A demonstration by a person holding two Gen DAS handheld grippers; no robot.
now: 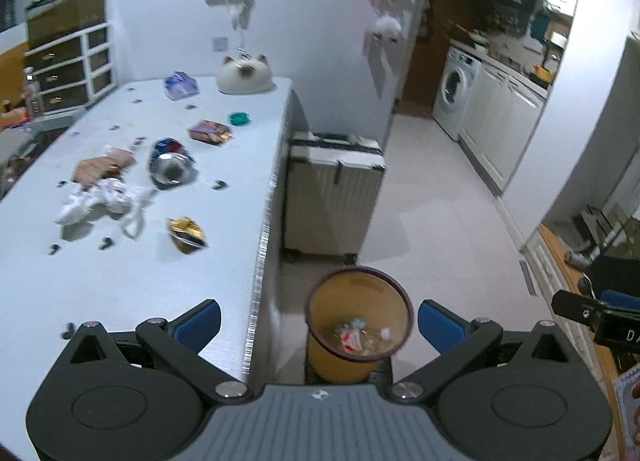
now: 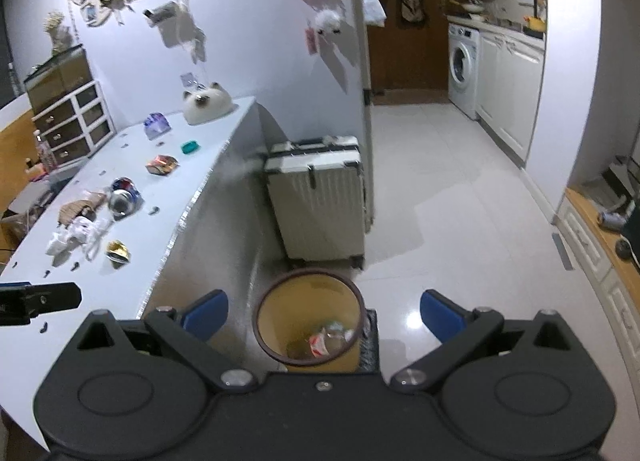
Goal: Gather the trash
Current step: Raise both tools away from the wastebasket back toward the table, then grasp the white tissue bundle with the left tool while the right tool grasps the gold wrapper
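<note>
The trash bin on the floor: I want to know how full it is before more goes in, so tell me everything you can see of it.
The trash bin is a round, open-topped bucket, yellowish tan inside and out, with a dark brown rim; it looks like plastic. It stands upright on the pale tiled floor, beside the end of the white table and in front of the ribbed white suitcase, apart from it. Only the bottom is covered: a few crumpled wrappers, one red and white, the others pale. Both grippers hang open above it, touching nothing.
</note>
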